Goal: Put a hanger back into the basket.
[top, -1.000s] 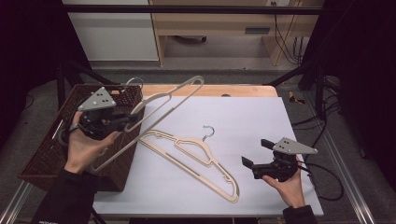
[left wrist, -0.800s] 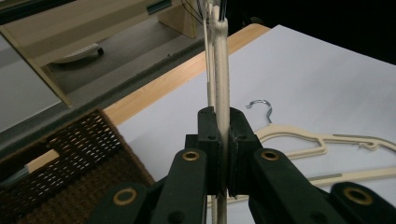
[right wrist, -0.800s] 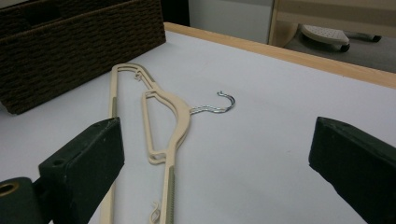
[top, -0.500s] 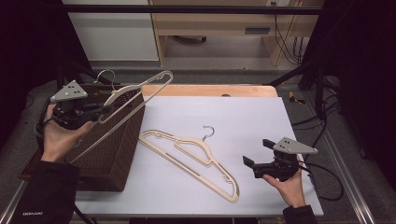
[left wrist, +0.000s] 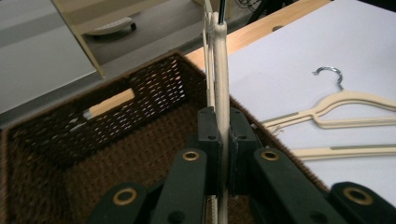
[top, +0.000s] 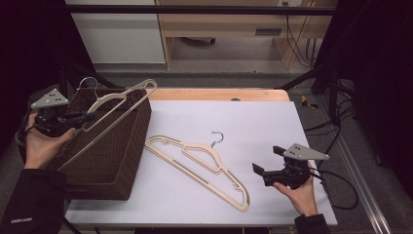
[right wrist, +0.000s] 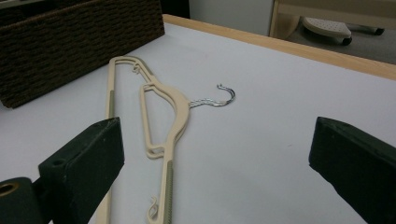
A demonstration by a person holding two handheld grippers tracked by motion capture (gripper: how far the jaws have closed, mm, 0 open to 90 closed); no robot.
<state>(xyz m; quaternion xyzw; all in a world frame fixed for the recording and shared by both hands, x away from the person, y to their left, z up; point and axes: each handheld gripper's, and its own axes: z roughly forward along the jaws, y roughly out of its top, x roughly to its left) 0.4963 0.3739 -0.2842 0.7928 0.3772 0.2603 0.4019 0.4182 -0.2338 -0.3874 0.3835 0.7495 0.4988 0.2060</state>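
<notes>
One cream hanger (top: 114, 114) hangs tilted over the brown basket (top: 112, 161), pinched by the left tool (left wrist: 223, 154). A second hanger (top: 199, 161) lies flat on the white surface (top: 272, 122), near the right tool (top: 265, 163), whose jaws stand spread.

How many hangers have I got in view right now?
2. One hanger is clamped in the left hand-held gripper over the wicker basket; the other hanger lies flat on the white table. The basket's inside is partly hidden.
</notes>
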